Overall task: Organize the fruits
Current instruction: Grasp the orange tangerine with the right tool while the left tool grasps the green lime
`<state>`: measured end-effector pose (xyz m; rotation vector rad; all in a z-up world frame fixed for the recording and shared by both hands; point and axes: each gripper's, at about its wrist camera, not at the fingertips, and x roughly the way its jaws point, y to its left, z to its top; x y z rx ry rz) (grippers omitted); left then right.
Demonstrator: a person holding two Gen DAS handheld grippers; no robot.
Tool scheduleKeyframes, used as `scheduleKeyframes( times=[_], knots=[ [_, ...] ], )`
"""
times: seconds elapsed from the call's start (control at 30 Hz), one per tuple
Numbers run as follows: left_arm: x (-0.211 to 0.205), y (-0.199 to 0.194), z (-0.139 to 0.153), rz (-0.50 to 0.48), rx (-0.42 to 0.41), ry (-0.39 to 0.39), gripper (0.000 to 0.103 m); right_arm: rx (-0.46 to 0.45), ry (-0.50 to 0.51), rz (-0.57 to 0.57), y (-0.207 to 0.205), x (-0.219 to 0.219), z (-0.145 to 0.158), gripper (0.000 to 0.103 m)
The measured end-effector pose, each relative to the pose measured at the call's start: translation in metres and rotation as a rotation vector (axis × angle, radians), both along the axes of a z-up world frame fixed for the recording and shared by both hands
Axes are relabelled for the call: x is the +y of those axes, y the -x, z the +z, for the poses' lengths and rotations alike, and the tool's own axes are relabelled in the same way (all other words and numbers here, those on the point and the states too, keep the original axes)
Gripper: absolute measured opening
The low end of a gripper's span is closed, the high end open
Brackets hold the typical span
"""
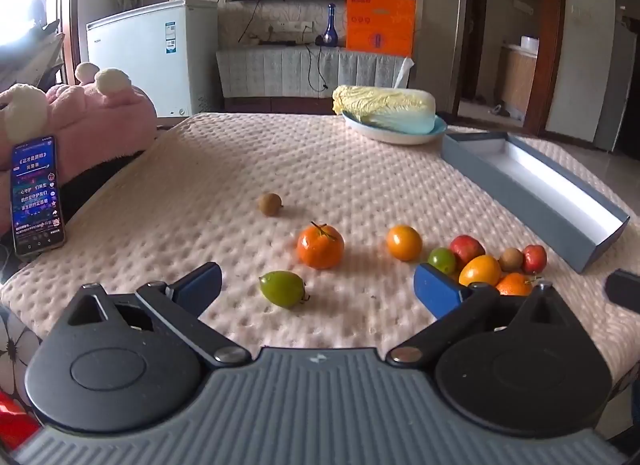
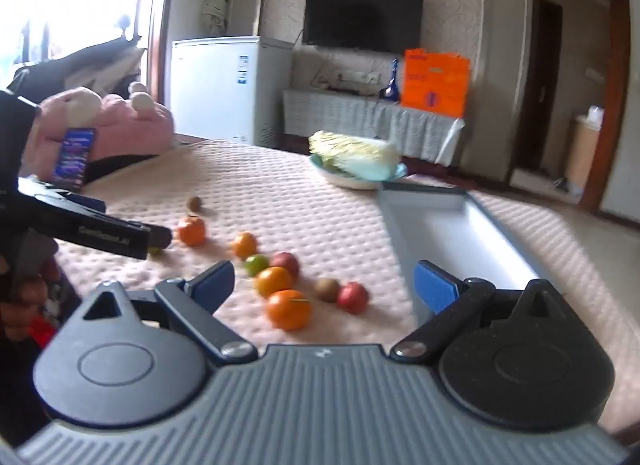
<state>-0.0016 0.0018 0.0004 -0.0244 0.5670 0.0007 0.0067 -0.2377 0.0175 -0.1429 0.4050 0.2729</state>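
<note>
Small fruits lie on the padded table. In the left wrist view my open left gripper (image 1: 318, 285) is just before a green fruit (image 1: 282, 289), with a tangerine (image 1: 320, 246), an orange fruit (image 1: 404, 242) and a brown fruit (image 1: 270, 204) beyond. A cluster of fruits (image 1: 482, 265) lies at the right. In the right wrist view my open, empty right gripper (image 2: 324, 285) hovers over that cluster: a tangerine (image 2: 289, 309), a red fruit (image 2: 352, 297), a brown fruit (image 2: 327, 289). The left gripper (image 2: 154, 239) shows at the left. A long grey box (image 2: 448, 225) stands open at the right.
A cabbage on a blue plate (image 1: 390, 115) sits at the table's far side. A phone (image 1: 37, 195) leans on a pink plush toy (image 1: 96, 113) at the left. The grey box (image 1: 536, 185) runs along the right edge. A white freezer (image 1: 152, 53) stands behind.
</note>
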Motion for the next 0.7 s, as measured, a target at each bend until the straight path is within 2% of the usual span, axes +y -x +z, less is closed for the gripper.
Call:
scheduleKeyframes(
  times=[0.03, 0.1, 0.2, 0.3, 0.37, 0.4, 0.57, 0.7],
  knots=[
    [0.002, 0.001, 0.000, -0.006, -0.002, 0.005, 0.103, 0.020, -0.010, 0.006, -0.003, 0.003, -0.006, 0.079],
    [0.006, 0.001, -0.001, -0.035, 0.008, 0.031, 0.103, 0.057, -0.026, 0.007, -0.006, 0.008, -0.018, 0.063],
    [0.012, -0.004, -0.005, -0.079, 0.036, 0.077, 0.103, 0.122, -0.068, 0.015, -0.013, 0.012, -0.030, 0.062],
    [0.014, -0.015, -0.012, -0.065, 0.065, 0.064, 0.103, 0.158, -0.041, 0.014, -0.023, 0.023, -0.043, 0.062],
    [0.009, -0.020, -0.020, -0.049, 0.116, 0.098, 0.103, 0.166, -0.034, 0.020, -0.024, 0.028, -0.046, 0.062],
    [0.008, -0.023, -0.022, -0.042, 0.124, 0.090, 0.102, 0.168, -0.032, 0.017, -0.025, 0.030, -0.047, 0.062],
    [0.010, -0.038, -0.033, -0.038, 0.159, 0.087, 0.091, 0.181, -0.039, -0.004, -0.036, 0.034, -0.049, 0.062],
    [0.017, -0.046, -0.037, -0.033, 0.189, 0.108, 0.088, 0.210, -0.045, -0.020, -0.049, 0.034, -0.058, 0.062]
  ],
)
